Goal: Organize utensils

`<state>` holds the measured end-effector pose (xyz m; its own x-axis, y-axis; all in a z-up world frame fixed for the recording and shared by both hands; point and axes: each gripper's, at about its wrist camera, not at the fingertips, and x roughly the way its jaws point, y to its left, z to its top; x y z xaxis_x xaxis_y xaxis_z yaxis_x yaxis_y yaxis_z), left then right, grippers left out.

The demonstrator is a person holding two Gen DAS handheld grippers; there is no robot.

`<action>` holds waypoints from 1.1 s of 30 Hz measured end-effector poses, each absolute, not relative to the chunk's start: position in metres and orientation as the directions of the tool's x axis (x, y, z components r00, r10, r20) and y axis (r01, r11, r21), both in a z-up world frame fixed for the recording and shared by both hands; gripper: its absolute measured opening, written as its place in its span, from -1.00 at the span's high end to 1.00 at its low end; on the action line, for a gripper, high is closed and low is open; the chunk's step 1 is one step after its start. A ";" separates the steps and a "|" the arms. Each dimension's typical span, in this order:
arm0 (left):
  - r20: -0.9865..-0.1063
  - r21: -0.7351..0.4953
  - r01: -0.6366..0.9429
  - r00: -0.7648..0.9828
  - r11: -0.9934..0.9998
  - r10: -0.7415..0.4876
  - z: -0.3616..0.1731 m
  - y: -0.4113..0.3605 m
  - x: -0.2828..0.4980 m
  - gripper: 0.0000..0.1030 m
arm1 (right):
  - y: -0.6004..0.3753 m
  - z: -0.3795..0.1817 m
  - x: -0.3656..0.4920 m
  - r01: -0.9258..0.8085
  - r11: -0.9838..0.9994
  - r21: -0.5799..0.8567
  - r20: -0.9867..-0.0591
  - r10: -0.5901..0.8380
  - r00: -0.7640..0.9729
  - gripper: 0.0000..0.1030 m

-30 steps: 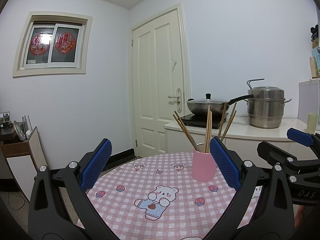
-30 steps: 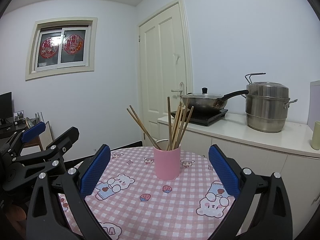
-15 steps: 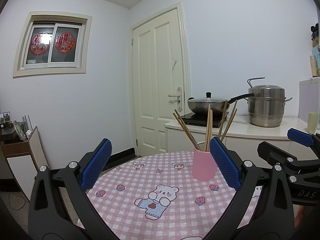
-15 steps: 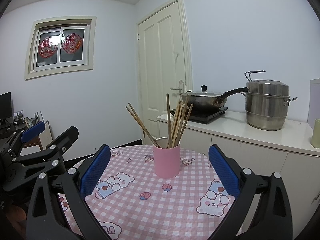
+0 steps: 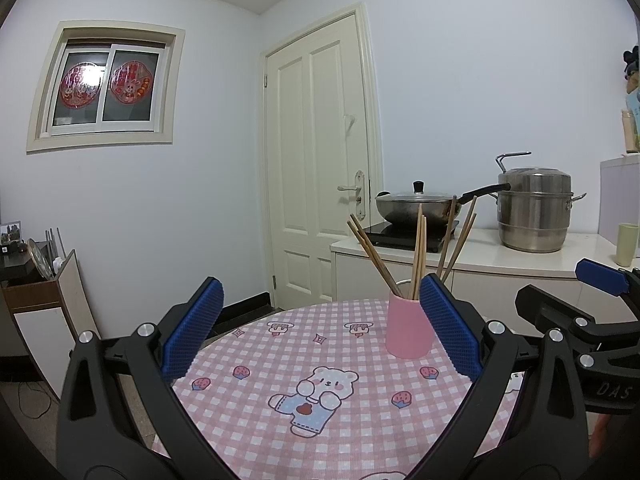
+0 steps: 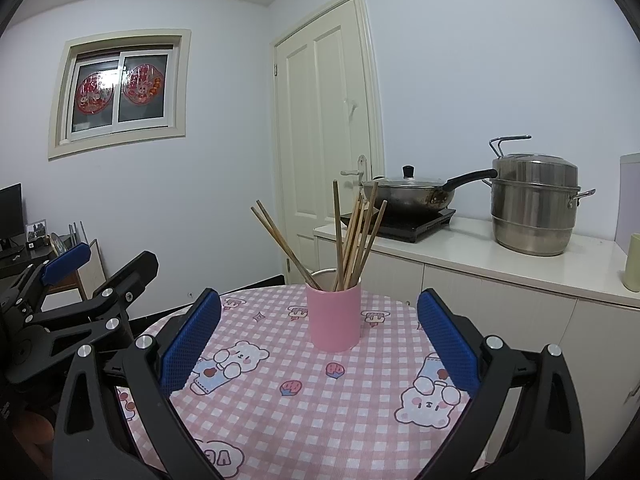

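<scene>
A pink cup [image 6: 335, 318] of wooden chopsticks [image 6: 352, 236] stood upright on the round desk [image 6: 304, 408] with its pink checked cloth. The left tongs [image 5: 320, 338] and right tongs [image 6: 319, 338] hovered near it, both spread wide, holding nothing.

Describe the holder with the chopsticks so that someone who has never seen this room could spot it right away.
Find the round table covered in a pink checked cloth with cartoon bears, in front of the cream door. Toward its far side stands a plain pink cup, upright, with wooden chopsticks fanning out of its top. It is the only thing standing on the cloth; the metal pots sit behind it on the white counter.
</scene>
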<state>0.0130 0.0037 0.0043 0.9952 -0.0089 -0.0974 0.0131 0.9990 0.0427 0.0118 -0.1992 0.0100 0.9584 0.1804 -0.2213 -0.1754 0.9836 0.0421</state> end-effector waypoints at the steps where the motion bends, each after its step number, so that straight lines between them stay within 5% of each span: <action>1: -0.098 0.044 0.012 0.995 0.999 -0.008 0.005 0.003 0.014 -0.87 | -0.199 0.010 0.012 -0.175 0.984 0.042 -0.222 0.180 0.958 -0.84; 33: -0.132 0.040 -0.004 0.991 0.999 0.009 -0.001 -0.002 0.022 -0.88 | -0.200 0.002 0.022 -0.177 0.982 0.065 -0.255 0.188 0.948 -0.84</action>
<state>0.0221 -0.0018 -0.0007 0.9912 0.0092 -0.1318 -0.0039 0.9992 0.0402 0.0224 -0.2002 0.0020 0.9484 0.1881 -0.2554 -0.1771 0.9820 0.0655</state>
